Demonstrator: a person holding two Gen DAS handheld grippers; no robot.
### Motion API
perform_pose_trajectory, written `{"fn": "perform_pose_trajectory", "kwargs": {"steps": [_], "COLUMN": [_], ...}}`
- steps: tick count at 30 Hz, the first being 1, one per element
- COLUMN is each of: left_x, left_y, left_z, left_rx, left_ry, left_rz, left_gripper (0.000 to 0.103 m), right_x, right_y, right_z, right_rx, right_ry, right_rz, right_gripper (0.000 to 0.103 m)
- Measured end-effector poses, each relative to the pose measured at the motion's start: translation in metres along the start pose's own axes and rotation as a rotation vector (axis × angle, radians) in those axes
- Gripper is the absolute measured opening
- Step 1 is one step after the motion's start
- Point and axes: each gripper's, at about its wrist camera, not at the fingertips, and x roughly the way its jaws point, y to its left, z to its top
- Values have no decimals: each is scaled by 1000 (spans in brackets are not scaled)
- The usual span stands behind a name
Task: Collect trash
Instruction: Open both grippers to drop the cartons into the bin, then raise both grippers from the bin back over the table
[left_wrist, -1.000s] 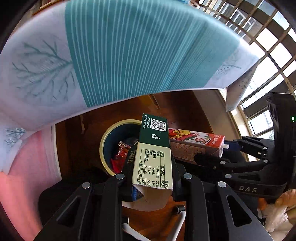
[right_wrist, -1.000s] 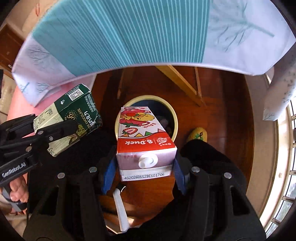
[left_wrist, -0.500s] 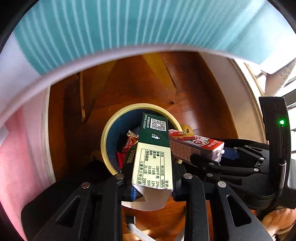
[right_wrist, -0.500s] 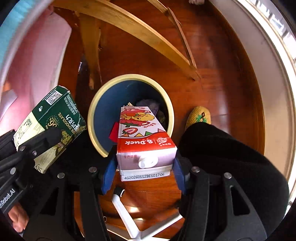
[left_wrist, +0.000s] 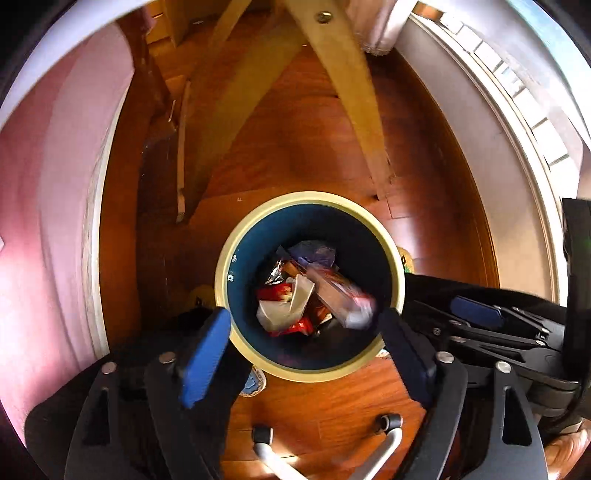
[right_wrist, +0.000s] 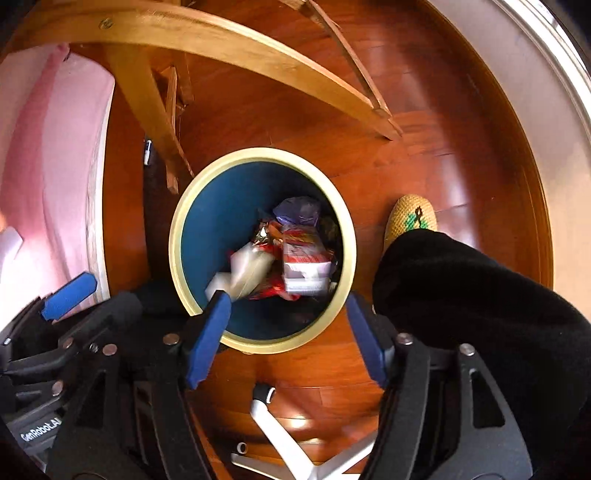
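Both grippers (left_wrist: 306, 354) (right_wrist: 286, 339), jaws seemingly wide apart

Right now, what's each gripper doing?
Left gripper: jaws open, holding nothing, above the trash bin.
Right gripper: jaws open, holding nothing.

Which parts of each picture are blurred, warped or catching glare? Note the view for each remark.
Left wrist view: the red carton in the bin is smeared by motion; the fisheye bends the white baseboard. Right wrist view: the pale carton is streaked; light glints off the wood floor by the white chair base.
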Motion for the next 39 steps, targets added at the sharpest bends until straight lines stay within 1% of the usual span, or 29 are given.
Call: {"fn": "perform_pose_trajectory", "kwargs": {"steps": [3,9,19,24,29,31,35,39], "left_x": [3,0,-18,-33,-56,-68,-100,-137], "left_y": [4,7,-1,-4,-7,-6,-9,-7], "left_z": [0,-1,-8,-11,-18,-23,-34,-44], "left_rx": [-6,-3,2,12,18,16,37,35], "left_ry": [-1,-8,-43,-64,-95,-110,-168,-240], "left_rz": [12,10,4,-7,16,10,51,70], "left_gripper": [85,85,85,85,85,85,85,85], "right_x": [-3,-2,1,-7,-23,-33,-57,-86], "right_y": [2,7,8,10,17,20,26,32], "right_z": [-2,-5,-6,-9,-14,-17,-28,-42], "right_rx": [-12,-41,-70,-78,-107,-118,-137,-170], "right_ry": [-23,-25,-55,-77,-104,-115,-142,-190], "right_rz": [-4,-25,-35,-32,-37,-34,-24,-20], "right_gripper": [68,68,68,68,68,68,68,68]}}
